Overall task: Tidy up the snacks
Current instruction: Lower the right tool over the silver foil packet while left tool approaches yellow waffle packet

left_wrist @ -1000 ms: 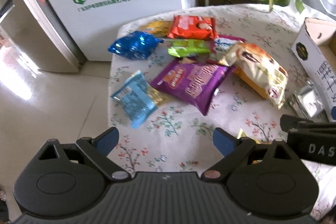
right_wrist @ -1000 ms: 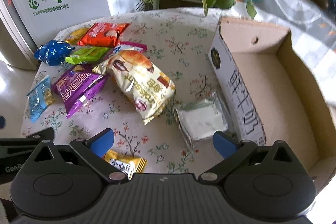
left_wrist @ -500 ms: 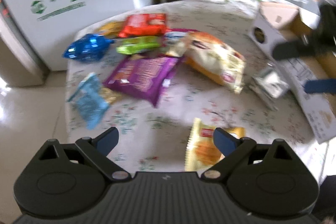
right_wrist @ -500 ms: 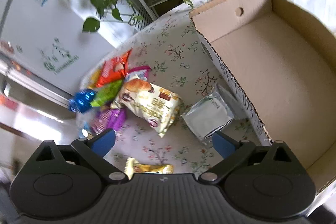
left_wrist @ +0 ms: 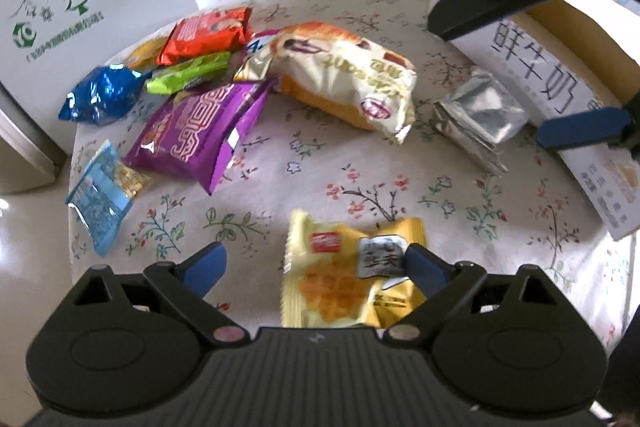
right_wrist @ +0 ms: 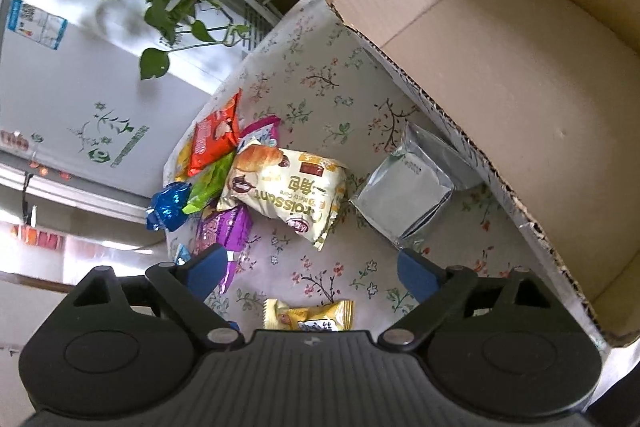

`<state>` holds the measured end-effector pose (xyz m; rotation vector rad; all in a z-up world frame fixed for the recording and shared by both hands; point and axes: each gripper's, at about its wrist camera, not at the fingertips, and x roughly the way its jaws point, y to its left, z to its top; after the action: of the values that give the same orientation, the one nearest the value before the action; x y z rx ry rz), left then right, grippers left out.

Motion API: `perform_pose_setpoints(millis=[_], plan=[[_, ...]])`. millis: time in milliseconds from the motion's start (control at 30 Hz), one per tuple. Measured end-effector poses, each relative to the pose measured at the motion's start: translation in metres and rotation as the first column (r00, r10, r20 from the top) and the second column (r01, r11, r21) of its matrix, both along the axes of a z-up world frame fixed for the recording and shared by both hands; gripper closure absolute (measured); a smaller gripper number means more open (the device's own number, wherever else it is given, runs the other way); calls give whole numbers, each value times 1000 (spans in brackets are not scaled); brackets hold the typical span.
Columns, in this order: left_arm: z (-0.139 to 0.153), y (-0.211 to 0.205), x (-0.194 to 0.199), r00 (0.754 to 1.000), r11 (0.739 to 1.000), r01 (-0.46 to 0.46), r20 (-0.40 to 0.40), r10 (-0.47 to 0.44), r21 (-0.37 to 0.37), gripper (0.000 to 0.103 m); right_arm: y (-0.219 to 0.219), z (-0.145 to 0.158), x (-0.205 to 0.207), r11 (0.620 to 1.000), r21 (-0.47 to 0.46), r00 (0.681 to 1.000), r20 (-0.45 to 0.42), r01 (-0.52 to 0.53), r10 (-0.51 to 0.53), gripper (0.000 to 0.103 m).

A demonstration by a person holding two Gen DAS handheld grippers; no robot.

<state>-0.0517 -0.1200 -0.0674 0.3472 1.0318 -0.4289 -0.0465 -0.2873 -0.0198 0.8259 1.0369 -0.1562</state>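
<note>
Left gripper (left_wrist: 316, 265) moved in — yellow snack (left_wrist: 344, 279) between its spread fingers

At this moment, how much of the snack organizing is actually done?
Nothing is packed so far: the cardboard box is empty. Nothing is in hand either; the left gripper is open over the yellow packet, and the right gripper is open above the table. Left to do: the croissant bag, silver pouch, purple bag and the other snacks on the tablecloth.
</note>
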Motion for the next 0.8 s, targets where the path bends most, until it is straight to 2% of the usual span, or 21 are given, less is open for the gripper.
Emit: perform_pose_setpoints(millis=[167, 367, 467, 567, 800], plan=[[-5, 14, 7, 999, 999, -45, -9, 45, -13, 14, 5, -12, 1, 997, 36, 997, -33, 69, -68, 7], [-5, 44, 17, 992, 990, -125, -35, 122, -70, 23, 12, -22, -3, 977, -12, 974, -77, 212, -212, 6], [-2, 56, 19, 989, 987, -149, -26, 148, -63, 30, 14, -27, -4, 958, -25, 954, -89, 284, -285, 6], [0, 69, 24, 982, 980, -184, -49, 180, -80, 33, 18, -30, -4, 936, -57, 933, -84, 347, -351, 6], [1, 80, 25, 980, 976, -198, -53, 193, -91, 33, 29, -39, 4, 859, -184, 869, -43, 477, -492, 6]])
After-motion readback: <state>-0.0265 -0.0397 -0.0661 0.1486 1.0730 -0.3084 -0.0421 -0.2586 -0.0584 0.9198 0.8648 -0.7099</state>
